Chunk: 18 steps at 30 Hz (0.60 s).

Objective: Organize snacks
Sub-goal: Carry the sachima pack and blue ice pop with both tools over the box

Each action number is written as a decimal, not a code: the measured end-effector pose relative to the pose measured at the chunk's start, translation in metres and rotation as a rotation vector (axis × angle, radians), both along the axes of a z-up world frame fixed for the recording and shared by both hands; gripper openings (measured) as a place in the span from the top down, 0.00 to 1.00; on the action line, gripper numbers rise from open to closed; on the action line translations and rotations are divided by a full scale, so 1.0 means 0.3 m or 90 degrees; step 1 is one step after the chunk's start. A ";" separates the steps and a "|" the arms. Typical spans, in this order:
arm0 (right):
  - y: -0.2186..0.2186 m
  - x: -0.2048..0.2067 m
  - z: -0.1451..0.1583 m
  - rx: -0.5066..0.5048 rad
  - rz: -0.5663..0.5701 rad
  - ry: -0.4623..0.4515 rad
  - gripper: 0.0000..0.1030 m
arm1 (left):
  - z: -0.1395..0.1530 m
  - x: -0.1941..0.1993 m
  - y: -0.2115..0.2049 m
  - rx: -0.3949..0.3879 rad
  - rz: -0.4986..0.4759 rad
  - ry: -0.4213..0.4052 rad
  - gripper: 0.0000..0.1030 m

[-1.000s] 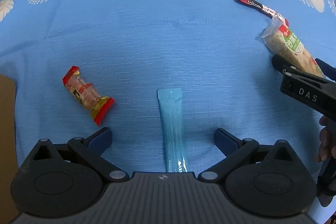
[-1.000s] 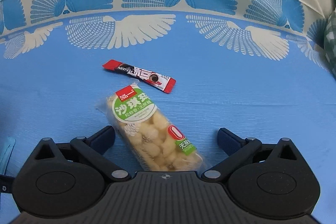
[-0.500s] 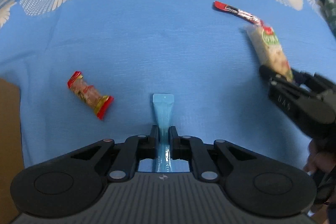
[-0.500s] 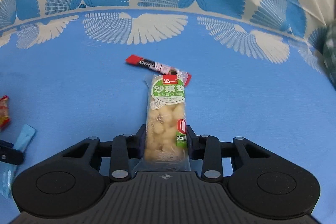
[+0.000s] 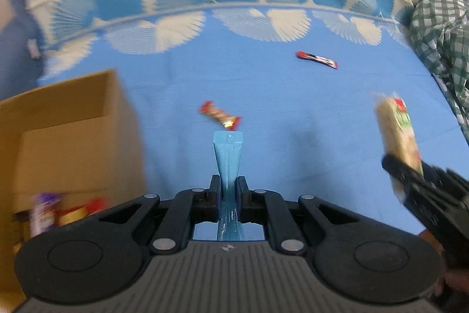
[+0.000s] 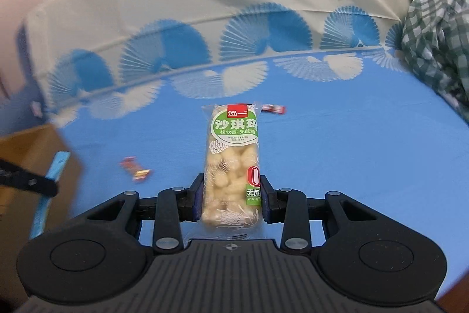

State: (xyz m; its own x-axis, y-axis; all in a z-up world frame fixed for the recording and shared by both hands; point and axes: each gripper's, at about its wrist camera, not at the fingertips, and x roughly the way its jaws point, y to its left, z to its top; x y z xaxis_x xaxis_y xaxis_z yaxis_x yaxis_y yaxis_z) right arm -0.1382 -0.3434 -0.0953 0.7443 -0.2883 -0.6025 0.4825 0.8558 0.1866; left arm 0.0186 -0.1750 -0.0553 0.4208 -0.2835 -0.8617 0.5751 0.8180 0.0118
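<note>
Snacks were up: the left gripper (image 5: 228, 189) had clamped the blue sachet (image 5: 228, 157), the right gripper (image 6: 231, 192) the rice-puff bar (image 6: 233, 163), both lifted off the bed (image 5: 293, 107). Cardboard box (image 5: 67, 134) swung in left, so drop-off looked next.

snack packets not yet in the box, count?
4: blue sachet in left gripper; sachima bar in right gripper; red candy and red stick on cloth. Box contents blurred.

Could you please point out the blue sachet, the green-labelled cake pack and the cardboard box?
blue sachet (image 5: 228, 154): left wrist view, on its flared upper half above the tongs.
green-labelled cake pack (image 6: 233, 166): right wrist view, on its clear middle.
cardboard box (image 5: 73, 151): left wrist view, on its inner wall.
</note>
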 end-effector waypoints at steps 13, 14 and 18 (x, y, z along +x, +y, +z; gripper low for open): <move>0.667 -0.202 0.245 0.039 0.200 -0.063 0.63 | 0.187 -0.316 0.660 0.035 0.077 -0.051 0.90; 0.709 -0.206 0.258 0.036 0.217 -0.064 0.63 | 0.189 -0.336 0.703 0.033 0.085 -0.051 0.90; 0.865 -0.233 0.286 0.018 0.283 -0.059 0.63 | 0.202 -0.400 0.851 0.018 0.112 -0.054 0.90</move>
State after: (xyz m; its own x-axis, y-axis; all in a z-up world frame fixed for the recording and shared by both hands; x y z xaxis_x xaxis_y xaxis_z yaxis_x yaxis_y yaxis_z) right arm -0.2082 -0.0839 -0.0095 0.8437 0.0867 -0.5298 0.0496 0.9701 0.2377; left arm -0.1015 0.0803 0.0051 0.5334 -0.1746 -0.8277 0.4186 0.9048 0.0789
